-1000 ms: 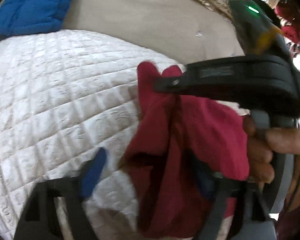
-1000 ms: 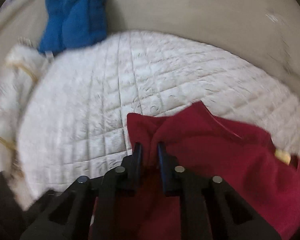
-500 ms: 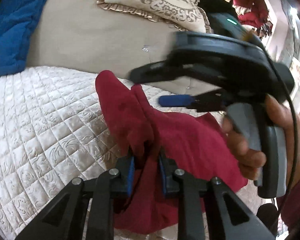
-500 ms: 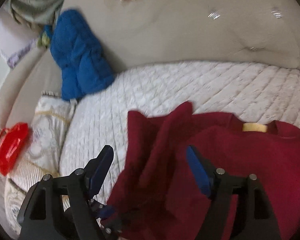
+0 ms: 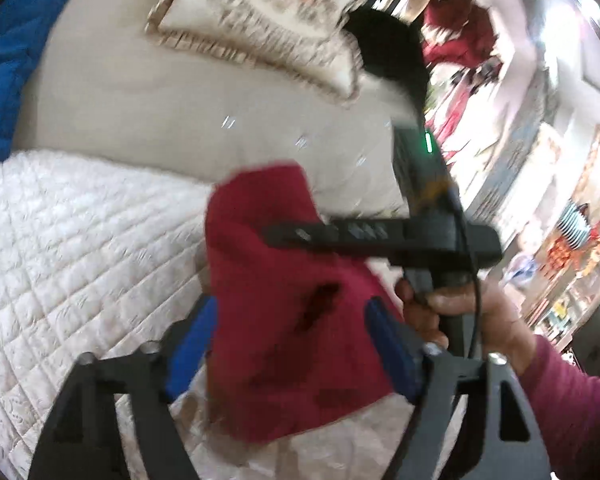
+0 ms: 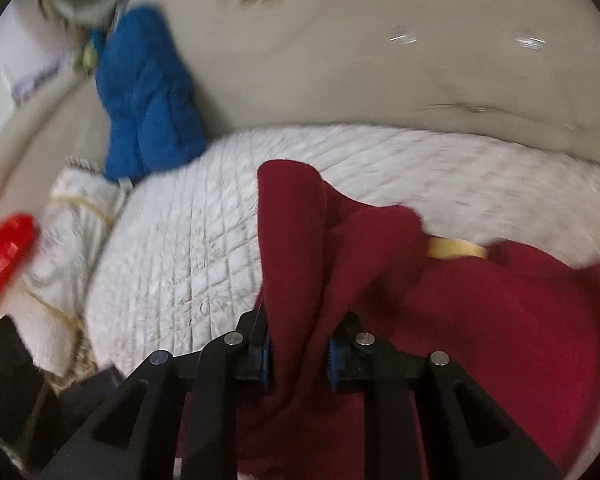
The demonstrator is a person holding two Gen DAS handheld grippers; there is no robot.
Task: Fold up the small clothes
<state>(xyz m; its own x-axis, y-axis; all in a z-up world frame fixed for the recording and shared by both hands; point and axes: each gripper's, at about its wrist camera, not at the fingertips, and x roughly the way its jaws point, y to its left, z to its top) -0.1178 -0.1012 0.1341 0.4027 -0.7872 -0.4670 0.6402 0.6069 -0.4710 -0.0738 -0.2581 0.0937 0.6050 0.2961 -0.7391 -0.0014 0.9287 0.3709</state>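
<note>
The left gripper's (image 5: pixel 290 344) blue-padded fingers (image 5: pixel 190 340) stand spread wide, the red garment (image 5: pixel 284 300) bunched between them without being pinched. The right gripper's (image 6: pixel 299 354) fingers (image 6: pixel 260 354) sit close together, clamped on a raised fold of that garment (image 6: pixel 440 320), whose yellow neck label (image 6: pixel 456 249) shows. The cloth lies on the white quilted cover (image 6: pixel 172 256), toward its near right part. Past the cover's far left corner rests a blue padded item (image 6: pixel 148 96); a patterned pillow (image 5: pixel 260 28) sits on the beige sheet (image 5: pixel 140 112) beyond.
</note>
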